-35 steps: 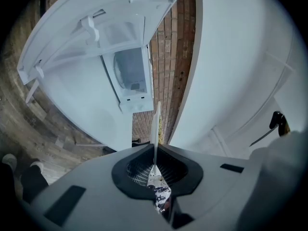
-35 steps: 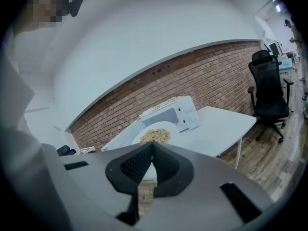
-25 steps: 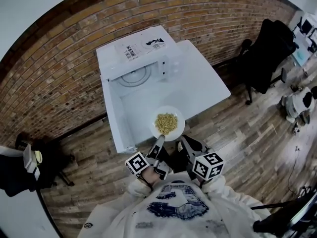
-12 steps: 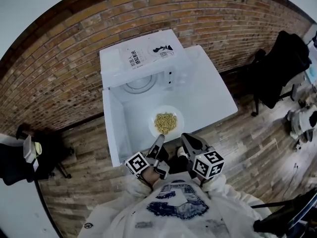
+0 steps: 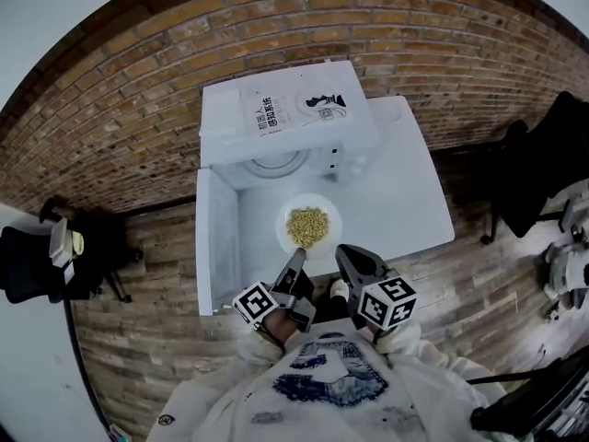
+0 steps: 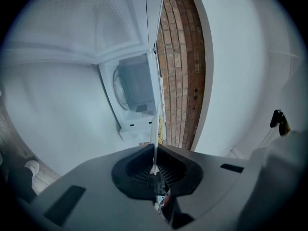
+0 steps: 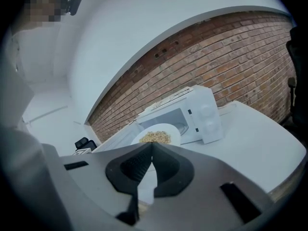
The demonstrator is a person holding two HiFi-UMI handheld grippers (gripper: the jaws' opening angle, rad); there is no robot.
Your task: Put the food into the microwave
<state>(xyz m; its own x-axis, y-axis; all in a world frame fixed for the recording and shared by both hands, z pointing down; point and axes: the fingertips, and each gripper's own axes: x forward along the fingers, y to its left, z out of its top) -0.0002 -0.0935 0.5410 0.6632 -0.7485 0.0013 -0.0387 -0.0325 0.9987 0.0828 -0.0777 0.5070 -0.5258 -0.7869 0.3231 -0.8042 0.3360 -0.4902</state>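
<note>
Two grippers sit at the near edge of the white table (image 5: 405,191), and only one has hold of anything. The left gripper (image 5: 298,258) is clamped on the near rim of the white plate (image 5: 293,245), at about 6 o'clock on it. The left gripper view shows that rim edge-on as a thin white line (image 6: 155,129) pinched between the closed jaws (image 6: 154,165). The right gripper (image 5: 344,254) is just beside the plate at about 5 o'clock. In its own view the jaw tips (image 7: 151,146) meet with nothing between them, and the plate (image 7: 171,133) lies beyond them. The food (image 5: 308,226), a heap of small yellowish pieces, sits in the middle of the plate. The plate is outside the microwave (image 5: 290,113), right in front of the open cavity, which lies at 12 o'clock from it. The round turntable (image 5: 271,162) shows inside. The microwave door (image 5: 216,238) is swung fully open toward 9 o'clock. Whether the plate rests on the table or is lifted off it cannot be told. A brick wall (image 5: 138,90) runs behind the table.
</note>
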